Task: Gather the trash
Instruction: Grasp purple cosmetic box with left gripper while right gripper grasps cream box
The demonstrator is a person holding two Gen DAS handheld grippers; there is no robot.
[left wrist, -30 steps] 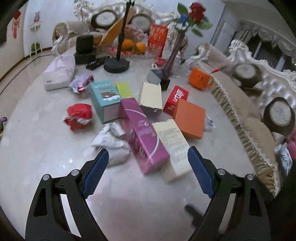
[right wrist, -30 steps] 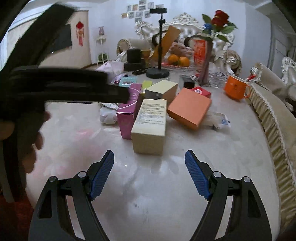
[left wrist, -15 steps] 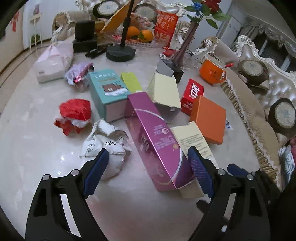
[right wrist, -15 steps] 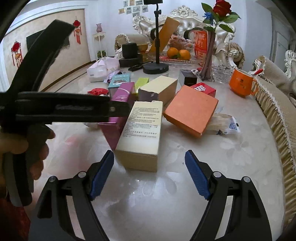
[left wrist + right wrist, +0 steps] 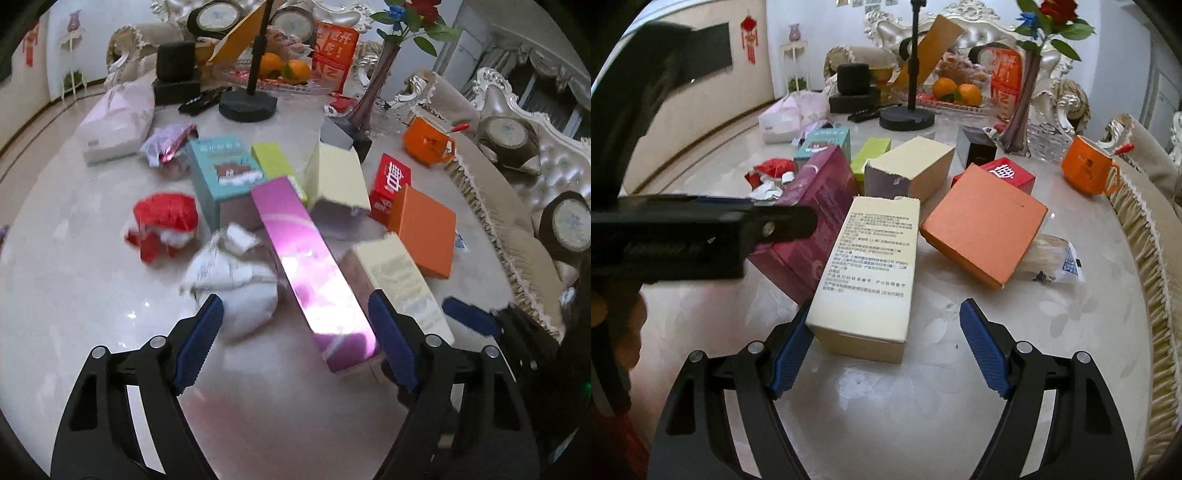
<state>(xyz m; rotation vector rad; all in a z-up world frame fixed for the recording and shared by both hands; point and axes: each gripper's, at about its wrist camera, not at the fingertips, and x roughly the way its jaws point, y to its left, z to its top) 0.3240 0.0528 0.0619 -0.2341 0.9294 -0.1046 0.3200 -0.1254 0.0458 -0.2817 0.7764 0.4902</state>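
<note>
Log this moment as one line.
left gripper: open, over purple box | right gripper: open, at cream box | nothing held

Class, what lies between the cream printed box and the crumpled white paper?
The long pink box lies between the cream printed box and crumpled white paper, in the left wrist view.

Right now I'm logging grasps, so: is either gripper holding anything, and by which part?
Nothing is held. The left gripper is open around the pink box's near end; the right gripper is open at the cream box's near end.
</note>
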